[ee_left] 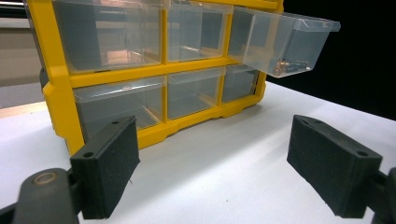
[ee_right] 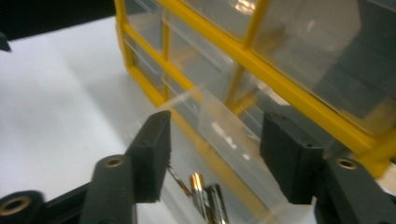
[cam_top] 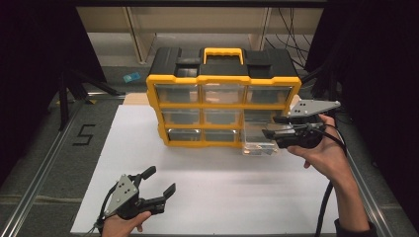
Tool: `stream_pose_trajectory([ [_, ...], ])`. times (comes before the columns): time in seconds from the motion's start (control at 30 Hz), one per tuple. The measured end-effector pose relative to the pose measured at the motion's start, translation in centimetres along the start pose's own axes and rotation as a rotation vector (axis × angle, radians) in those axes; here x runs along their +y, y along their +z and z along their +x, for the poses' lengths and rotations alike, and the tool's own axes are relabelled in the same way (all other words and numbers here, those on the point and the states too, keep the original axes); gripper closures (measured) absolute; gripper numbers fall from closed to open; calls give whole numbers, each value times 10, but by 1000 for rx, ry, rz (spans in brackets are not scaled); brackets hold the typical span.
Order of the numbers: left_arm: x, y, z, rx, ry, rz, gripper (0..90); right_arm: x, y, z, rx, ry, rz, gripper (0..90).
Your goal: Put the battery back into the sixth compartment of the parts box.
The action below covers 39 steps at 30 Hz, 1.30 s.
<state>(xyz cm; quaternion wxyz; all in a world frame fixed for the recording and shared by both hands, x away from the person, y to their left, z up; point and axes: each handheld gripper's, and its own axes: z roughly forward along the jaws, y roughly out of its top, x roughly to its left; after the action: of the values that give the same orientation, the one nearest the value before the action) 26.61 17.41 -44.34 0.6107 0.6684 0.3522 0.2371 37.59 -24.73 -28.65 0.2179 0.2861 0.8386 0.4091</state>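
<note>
Hovering over the drawer point(cam_top: 259, 145): right gripper point(ee_right: 215, 130), jaws half spread, gripping nothing. Drawer pulled well out of the cabinet's point(cam_top: 223, 79) right column, metal bits point(ee_right: 203, 193) lying on its floor. Judged stage: opening done, bits seemingly inside already; left to do, probably pushing the drawer home. Counted: one cabinet, nine clear drawers in three rows of three, eight shut, one out; bits few, exact number unclear. Further out, left gripper point(cam_top: 161, 179) low over the white table point(cam_top: 222, 197), jaws wide, empty, well apart from the cabinet. Two grippers in all.
</note>
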Motion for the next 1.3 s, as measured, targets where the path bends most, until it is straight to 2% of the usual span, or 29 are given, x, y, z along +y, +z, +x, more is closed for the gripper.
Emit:
stream_pose_trajectory([
  [0.07,-1,1,0,-11,-5,-14,161,2,2,5,0,8,-23,387],
  [0.13,0,0,0,0,0,1,161,3,4,10,10,16,-41,362],
  [0.23,0,0,1,-1,1,-1,161,4,8,17,26,26,-56,329],
  [0.4,0,0,0,-1,2,0,161,3,12,28,11,13,-72,316],
  [0.73,0,0,0,1,-1,-1,161,-4,15,41,15,58,-171,283],
  [0.8,0,0,0,0,0,-2,160,-6,16,43,30,62,-174,279],
  [1.0,0,0,0,-1,3,0,161,-15,15,51,24,75,-180,240],
  [1.3,0,0,0,-5,0,-4,160,-32,15,62,35,109,-220,216],
])
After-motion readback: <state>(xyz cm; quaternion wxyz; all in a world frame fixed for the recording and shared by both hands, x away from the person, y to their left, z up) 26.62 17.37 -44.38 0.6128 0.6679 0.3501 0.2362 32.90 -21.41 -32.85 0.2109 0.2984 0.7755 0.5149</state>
